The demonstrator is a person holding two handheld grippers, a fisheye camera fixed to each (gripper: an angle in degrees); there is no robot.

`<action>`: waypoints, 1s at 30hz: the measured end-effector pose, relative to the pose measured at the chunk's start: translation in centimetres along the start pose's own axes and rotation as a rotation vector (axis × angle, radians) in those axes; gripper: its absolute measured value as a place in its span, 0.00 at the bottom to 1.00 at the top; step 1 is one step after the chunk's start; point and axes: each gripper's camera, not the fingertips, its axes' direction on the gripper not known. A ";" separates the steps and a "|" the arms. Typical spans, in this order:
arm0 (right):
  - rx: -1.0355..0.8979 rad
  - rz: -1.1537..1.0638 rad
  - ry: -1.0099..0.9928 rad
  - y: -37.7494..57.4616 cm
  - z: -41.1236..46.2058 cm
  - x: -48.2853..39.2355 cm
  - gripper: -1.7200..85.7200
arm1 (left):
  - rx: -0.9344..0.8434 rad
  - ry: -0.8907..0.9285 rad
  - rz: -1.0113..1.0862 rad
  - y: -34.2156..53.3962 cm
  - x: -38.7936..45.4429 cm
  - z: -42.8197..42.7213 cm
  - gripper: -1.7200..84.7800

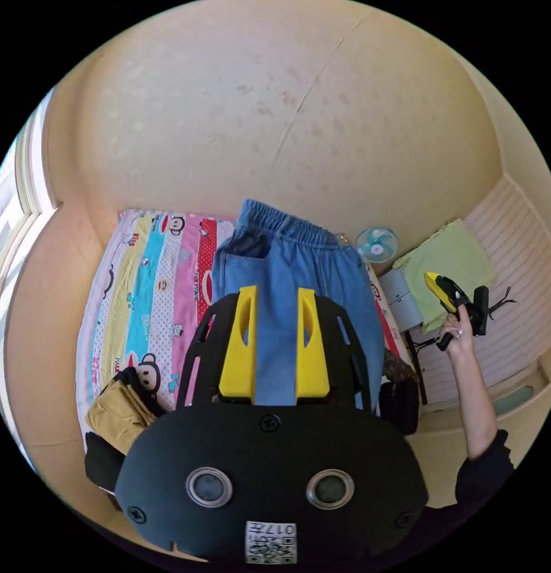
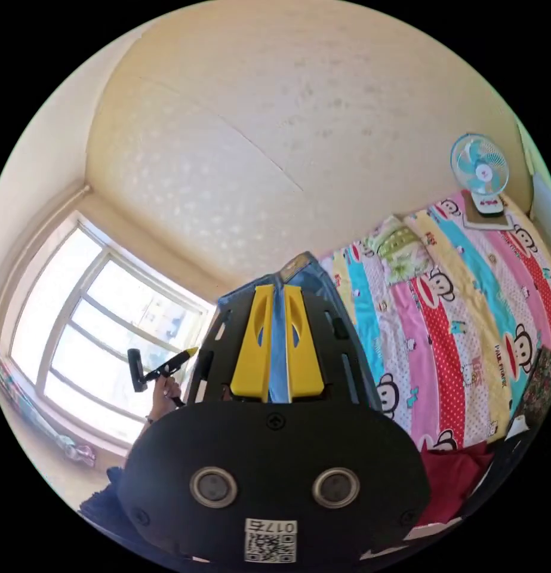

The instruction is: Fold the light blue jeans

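The light blue jeans (image 1: 299, 280) lie flat on the striped cartoon bedsheet (image 1: 150, 286), elastic waistband towards the wall. My left gripper (image 1: 276, 292) hovers above them, open, with nothing between its yellow jaws. A hand holds my right gripper (image 1: 433, 279) up in the air off the bed's side, apart from the jeans. In the right gripper view my right gripper (image 2: 279, 289) has its jaws almost together, and a strip of the jeans (image 2: 302, 268) shows far behind the slit. My left gripper (image 2: 191, 352) appears there in a hand, against the window.
A mustard garment (image 1: 117, 412) lies at the bed's near corner and a red one (image 2: 460, 477) at another edge. A small fan (image 2: 479, 170) and a green patterned cloth (image 2: 400, 250) sit on the bed. A window (image 2: 108, 322) is beside it, and a green cloth (image 1: 451, 262) hangs nearby.
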 end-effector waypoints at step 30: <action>-0.930 0.445 -0.329 34.4 6.5 29.7 0.05 | -0.334 0.447 -0.564 33.5 -28.6 9.4 0.02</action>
